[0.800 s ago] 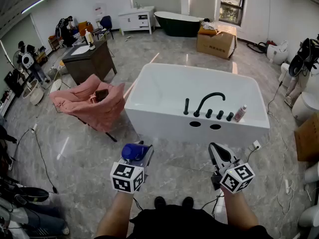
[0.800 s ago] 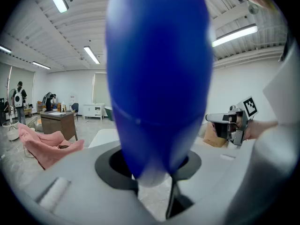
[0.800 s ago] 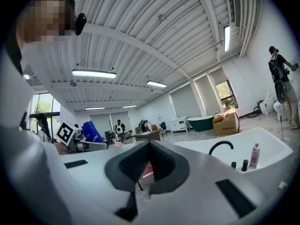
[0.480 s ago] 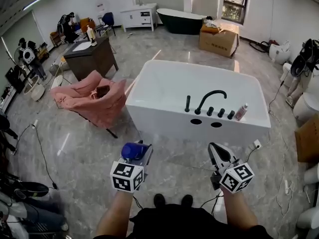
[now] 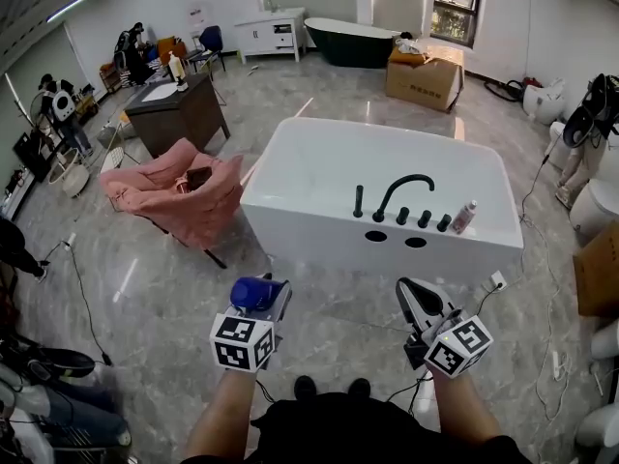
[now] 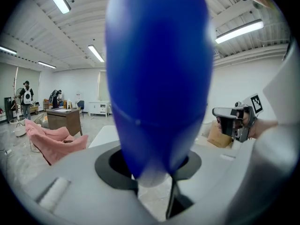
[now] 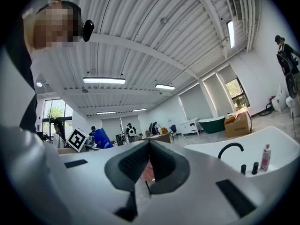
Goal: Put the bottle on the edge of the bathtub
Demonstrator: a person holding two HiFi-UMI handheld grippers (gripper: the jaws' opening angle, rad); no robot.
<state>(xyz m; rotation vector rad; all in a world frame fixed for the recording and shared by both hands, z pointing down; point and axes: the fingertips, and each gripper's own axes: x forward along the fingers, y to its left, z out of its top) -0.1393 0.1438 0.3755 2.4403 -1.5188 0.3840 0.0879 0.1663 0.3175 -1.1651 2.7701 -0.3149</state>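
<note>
My left claw [image 5: 261, 300] is closed wide around the blue bottle [image 6: 157, 83], gripping it low on its body. The bottle fills the left gripper view and rises straight up out of the jaws, so I judge its long axis to be roughly upright. My right claw [image 5: 416, 303] sits at 3 o'clock from the left one, pinched fully together with nothing in it.

The tub [image 5: 300, 211] lies at 12 to 1 o'clock from the bottle, well apart across bare floor [image 5: 164, 288]. Its near rim runs 9 to 3 and carries the black tap [image 5: 401, 193] and a small pink bottle [image 5: 465, 217] toward the 3 o'clock end. The bare stretch of rim at the 9 o'clock end is straight ahead of the left claw, which is the nearer hand and already loaded.

The floor is glossy grey stone with cables on it. A pink-draped chair [image 5: 174, 196] stands at 10 o'clock and a dark counter [image 5: 179, 114] beyond it.
</note>
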